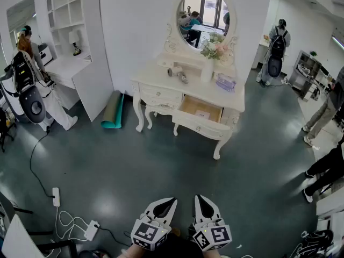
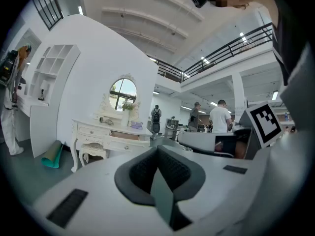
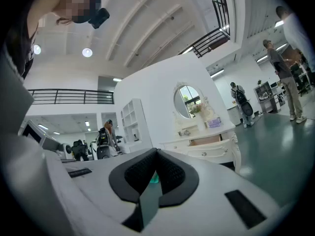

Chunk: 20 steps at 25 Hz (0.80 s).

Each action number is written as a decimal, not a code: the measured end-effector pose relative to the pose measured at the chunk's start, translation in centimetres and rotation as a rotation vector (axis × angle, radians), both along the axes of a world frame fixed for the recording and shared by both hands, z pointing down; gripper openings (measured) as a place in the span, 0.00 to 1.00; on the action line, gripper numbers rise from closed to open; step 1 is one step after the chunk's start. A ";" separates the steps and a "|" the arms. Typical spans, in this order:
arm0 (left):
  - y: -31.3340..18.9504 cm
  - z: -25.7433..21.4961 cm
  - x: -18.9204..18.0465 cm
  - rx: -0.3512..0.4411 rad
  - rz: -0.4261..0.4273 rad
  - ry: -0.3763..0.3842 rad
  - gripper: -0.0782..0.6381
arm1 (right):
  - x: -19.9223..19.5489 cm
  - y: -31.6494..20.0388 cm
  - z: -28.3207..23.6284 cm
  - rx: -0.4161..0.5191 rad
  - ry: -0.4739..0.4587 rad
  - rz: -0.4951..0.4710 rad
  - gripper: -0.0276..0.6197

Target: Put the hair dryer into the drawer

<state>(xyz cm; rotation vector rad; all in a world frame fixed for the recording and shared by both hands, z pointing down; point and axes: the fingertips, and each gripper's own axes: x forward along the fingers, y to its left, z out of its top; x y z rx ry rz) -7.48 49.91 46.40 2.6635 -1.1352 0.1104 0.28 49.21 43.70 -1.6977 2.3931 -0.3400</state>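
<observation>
The left hand-held gripper (image 1: 171, 203) and the right hand-held gripper (image 1: 198, 200) sit side by side at the bottom edge of the head view, tips pointing away from the person; each has its jaws together, the dark pads meeting with nothing between them, as both gripper views confirm. Beyond them spreads a dark glossy floor (image 1: 161, 165); at its lower left lies a white power strip (image 1: 56, 196) with a loose white cable (image 1: 70, 219). Well apart from both grippers, further across the floor, stands a cream dressing table against a white wall; a teal rolled mat (image 1: 113, 110) lies on the floor just beside its left legs, and a small stool (image 1: 157, 110) is tucked under its left half. The drawer (image 1: 196, 124) at the table's right half is pulled open, its wooden inside showing. The hair dryer (image 1: 177, 74) lies on the worktop (image 1: 156, 78), behind and left of the open drawer; just to its right stands a white vase (image 1: 207, 71) of flowers, and further right a lilac container (image 1: 226, 82). An oval mirror (image 1: 203, 15) rises behind them; a person with a backpack (image 1: 277, 50) stands off to the right, past the wall.
</observation>
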 end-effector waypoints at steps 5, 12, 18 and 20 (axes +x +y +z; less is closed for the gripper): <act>-0.2 -0.3 -0.6 0.017 -0.016 -0.010 0.13 | 0.1 -0.1 -0.5 0.025 -0.003 0.002 0.08; -0.3 -0.5 -0.1 0.027 -0.022 -0.011 0.13 | -0.6 -0.1 -1.4 0.111 -0.018 -0.031 0.08; -0.8 0.5 0.5 -0.005 -0.023 -0.009 0.13 | -1.4 -0.3 -1.1 0.122 -0.008 -0.089 0.09; -1.1 0.7 0.8 -0.014 -0.021 -0.013 0.13 | -1.3 -0.5 -0.8 0.108 -0.009 -0.093 0.09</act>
